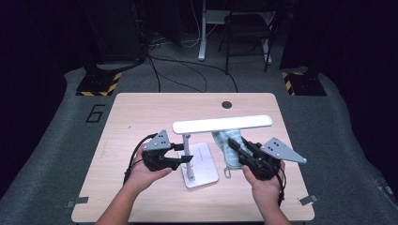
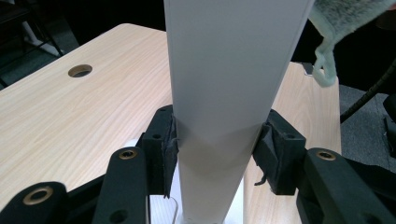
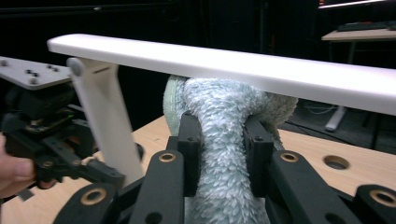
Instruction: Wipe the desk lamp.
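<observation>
- The high view lays out the whole wooden table [image 1: 141,117]: a white desk lamp [image 1: 202,161] stands on its square base near the middle, its long light bar [image 1: 223,124] running level across the table above the stem.
- From there the left gripper [image 1: 180,153] reaches in from the left at the lamp's upright stem [image 1: 187,152], and the right gripper [image 1: 237,146] sits just right of the base, at a pale blue-green cloth [image 1: 230,147].
- That view is too far off to show how either pair of jaws meets its thing.
- The left gripper view settles it for the left: the 2 pads press on opposite faces of the white stem [image 2: 224,93], 1 on each side, so the left gripper [image 2: 217,149] is clamped on the stem.
- This same view also catches a hanging corner of the cloth [image 2: 327,28] at top right, and a round cable hole in the table [image 2: 80,71].
- The right gripper view shows the right gripper [image 3: 223,154] clamped on the fluffy cloth [image 3: 224,130], which is bunched into a thick roll between the jaws.
- The cloth's top touches the underside of the light bar [image 3: 261,70]; the high view hides that contact.
- The right gripper view also shows the left gripper [image 3: 100,175] at the stem [image 3: 109,121], with part of a hand [image 3: 14,170] at the left edge.
</observation>
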The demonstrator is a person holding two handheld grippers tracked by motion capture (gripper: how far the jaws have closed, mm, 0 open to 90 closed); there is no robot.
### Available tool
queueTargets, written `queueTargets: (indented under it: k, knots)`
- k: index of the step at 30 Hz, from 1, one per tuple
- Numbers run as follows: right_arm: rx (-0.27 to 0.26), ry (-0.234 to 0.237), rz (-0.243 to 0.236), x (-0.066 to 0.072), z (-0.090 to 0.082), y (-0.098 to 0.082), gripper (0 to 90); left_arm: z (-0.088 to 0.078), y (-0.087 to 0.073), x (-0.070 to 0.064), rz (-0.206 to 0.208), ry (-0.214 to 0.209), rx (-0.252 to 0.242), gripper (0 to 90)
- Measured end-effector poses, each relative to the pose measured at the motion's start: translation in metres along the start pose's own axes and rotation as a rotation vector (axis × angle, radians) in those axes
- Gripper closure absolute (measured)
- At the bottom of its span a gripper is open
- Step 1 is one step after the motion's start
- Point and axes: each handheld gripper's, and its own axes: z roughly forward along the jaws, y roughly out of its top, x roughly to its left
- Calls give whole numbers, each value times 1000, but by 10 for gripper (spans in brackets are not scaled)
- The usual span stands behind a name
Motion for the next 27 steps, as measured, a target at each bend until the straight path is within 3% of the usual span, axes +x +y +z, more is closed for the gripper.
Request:
queueTargets:
  k: [15,27]
  knots:
    - [-23,-176,47,-52,-33,-6,735,0,0,0,-3,8,-5,527]
    - [-33,-233,75,-69,-45,-12,735,1,0,0,-1,6,-4,527]
